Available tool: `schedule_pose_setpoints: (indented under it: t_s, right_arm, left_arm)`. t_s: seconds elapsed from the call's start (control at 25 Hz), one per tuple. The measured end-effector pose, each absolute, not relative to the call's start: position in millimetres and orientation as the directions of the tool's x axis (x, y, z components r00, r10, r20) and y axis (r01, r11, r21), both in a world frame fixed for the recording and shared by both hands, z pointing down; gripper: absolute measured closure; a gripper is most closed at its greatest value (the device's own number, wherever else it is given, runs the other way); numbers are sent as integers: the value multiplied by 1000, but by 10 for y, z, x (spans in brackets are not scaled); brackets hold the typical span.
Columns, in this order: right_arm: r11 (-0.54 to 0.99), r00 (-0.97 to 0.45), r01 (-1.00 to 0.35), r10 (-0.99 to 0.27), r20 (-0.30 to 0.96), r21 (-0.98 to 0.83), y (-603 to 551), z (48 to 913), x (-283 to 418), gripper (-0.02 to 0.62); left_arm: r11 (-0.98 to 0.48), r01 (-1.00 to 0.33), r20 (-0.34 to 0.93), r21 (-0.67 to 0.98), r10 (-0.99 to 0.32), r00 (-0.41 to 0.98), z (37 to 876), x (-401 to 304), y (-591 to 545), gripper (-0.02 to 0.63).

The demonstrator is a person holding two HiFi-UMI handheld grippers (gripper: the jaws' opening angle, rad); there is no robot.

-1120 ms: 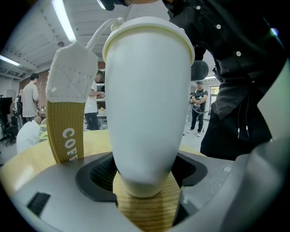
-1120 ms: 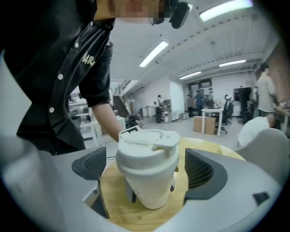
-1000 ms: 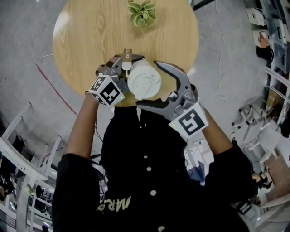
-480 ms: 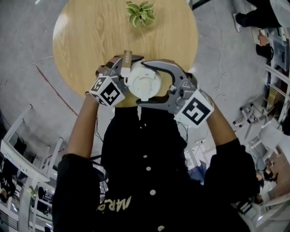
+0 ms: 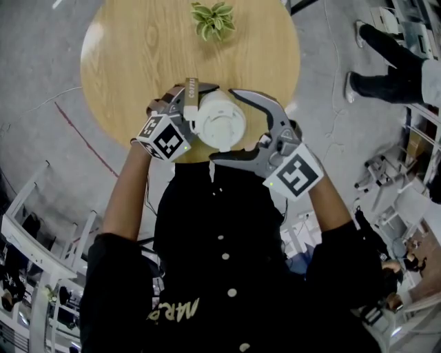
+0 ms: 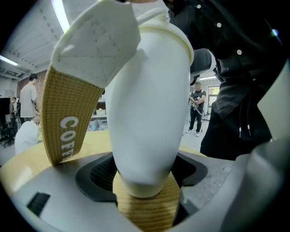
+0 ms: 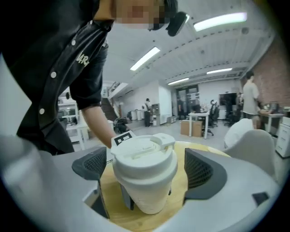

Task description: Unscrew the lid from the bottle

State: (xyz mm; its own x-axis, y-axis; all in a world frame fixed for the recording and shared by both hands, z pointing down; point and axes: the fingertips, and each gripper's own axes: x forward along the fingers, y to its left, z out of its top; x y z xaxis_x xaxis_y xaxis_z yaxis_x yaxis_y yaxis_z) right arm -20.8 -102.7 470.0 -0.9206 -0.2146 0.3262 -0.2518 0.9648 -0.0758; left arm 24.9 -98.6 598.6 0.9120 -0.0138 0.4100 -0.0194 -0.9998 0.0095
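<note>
Left gripper (image 6: pixel 142 174) pinches the lower body of the white bottle (image 6: pixel 149 113) above the round table's (image 5: pixel 138 55) near edge. Right gripper (image 7: pixel 147 167) jaws have just been opening; they stand spread either side of the lid (image 7: pixel 142 156), not touching it

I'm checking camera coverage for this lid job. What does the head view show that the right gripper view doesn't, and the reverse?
Head view only: the plant at the table's far edge, and the brown strap. Right gripper view only: the right gripper's jaws standing clear of the lid on both sides, having just opened around it. Both: the white bottle, gripped by the left gripper, above the wooden table.
</note>
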Motion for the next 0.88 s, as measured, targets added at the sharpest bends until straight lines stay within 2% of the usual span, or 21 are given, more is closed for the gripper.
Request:
schedule_pose_setpoints:
  t_s: [0.16, 0.2, 0.24, 0.32, 0.44, 0.6, 0.68, 0.76, 0.88]
  right_arm:
    - [877, -852, -479, -452, 262, -44, -1096, 4624, -257, 69]
    - [855, -832, -517, -494, 253, -33, -1129, 4616, -255, 88]
    - [839, -816, -544, -522, 249, -25, -1158, 4614, -245, 128]
    - [835, -811, -550, -529, 250, -17, -1178, 4615, -236, 138]
    - [908, -878, -419, -405, 254, -2, -1120, 4587, -259, 141]
    - [999, -966, -3, 6, 259, -36, -1025, 4568, -266, 140]
    - [990, -951, 115, 135, 280, -85, -1013, 4597, -263, 138]
    - [985, -939, 139, 162, 303, -98, -988, 4628, -263, 137]
    - [996, -942, 61, 81, 325, -72, -986, 4674, -258, 132]
  left_arm:
    - [-1000, -17, 405, 9, -12, 914, 5987, 250, -993, 247]
    - [-1000, -18, 405, 9, -13, 914, 5986, 250, -994, 247]
    - [-1000, -18, 404, 9, -13, 915, 5985, 251, -995, 247]
    - [-1000, -17, 404, 9, -12, 915, 5985, 254, -997, 247]
    - [-1000, -12, 409, 8, -7, 913, 5965, 255, -985, 247]
    - [-1000, -13, 403, 14, -6, 915, 5937, 273, -988, 247]
    - [-999, -24, 399, 21, -14, 917, 5940, 279, -996, 247]
    - [-999, -30, 401, 19, -19, 916, 5950, 279, -990, 247]
    - [-1000, -23, 406, 12, -16, 914, 5961, 275, -988, 247]
